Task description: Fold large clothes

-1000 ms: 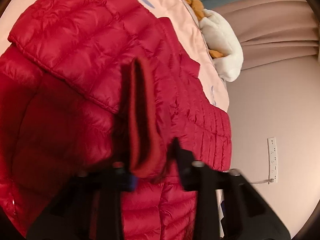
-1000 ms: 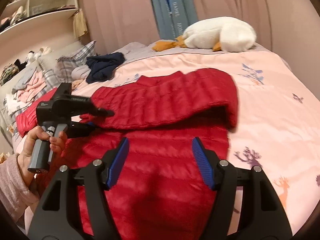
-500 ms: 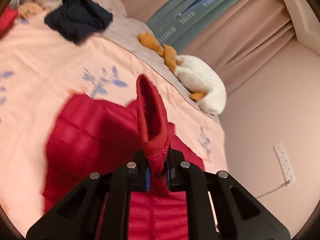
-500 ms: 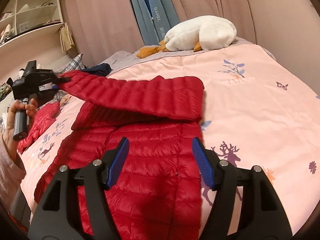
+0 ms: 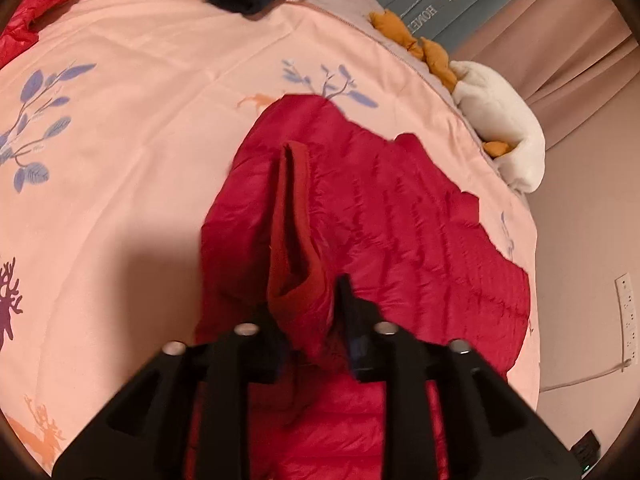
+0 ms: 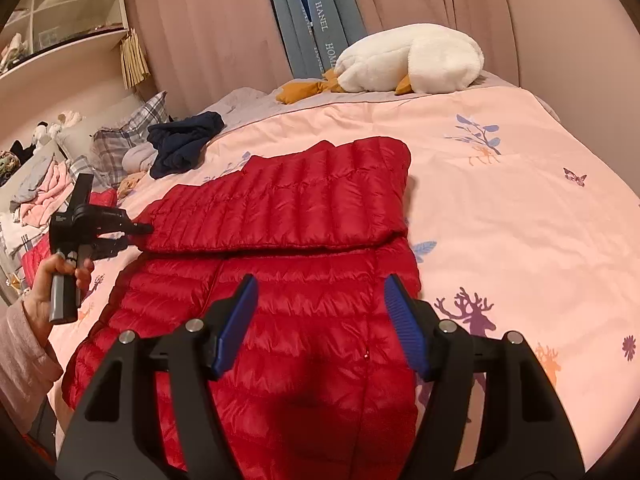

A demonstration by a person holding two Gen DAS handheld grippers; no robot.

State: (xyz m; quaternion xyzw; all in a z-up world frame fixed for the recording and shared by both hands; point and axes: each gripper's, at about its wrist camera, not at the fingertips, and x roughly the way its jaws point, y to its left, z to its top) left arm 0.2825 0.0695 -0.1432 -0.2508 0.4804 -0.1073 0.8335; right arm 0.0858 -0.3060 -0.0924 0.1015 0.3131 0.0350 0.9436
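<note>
A red quilted down jacket point(image 6: 304, 292) lies on the pink bedspread point(image 6: 520, 208). Its upper part is folded across the body as a flat band point(image 6: 288, 204). In the left wrist view the jacket point(image 5: 400, 240) fills the middle. My left gripper point(image 5: 308, 312) has its jaws parted around the band's cuff edge point(image 5: 292, 232), which still sits between the fingers. It also shows in the right wrist view point(image 6: 136, 234) at the band's left end. My right gripper point(image 6: 320, 320) is open and empty above the jacket's lower body.
A white plush goose point(image 6: 412, 60) lies at the bed's far side by the curtains. A dark navy garment point(image 6: 184, 140) and plaid pillows point(image 6: 120, 140) sit at the far left. More clothes are piled at the left edge point(image 6: 36, 196). A wall socket strip point(image 5: 628, 312) is at the right.
The left gripper carried the folded sleeve part across and lowered it onto the jacket body, then its jaws parted. The right gripper stayed open over the lower jacket.
</note>
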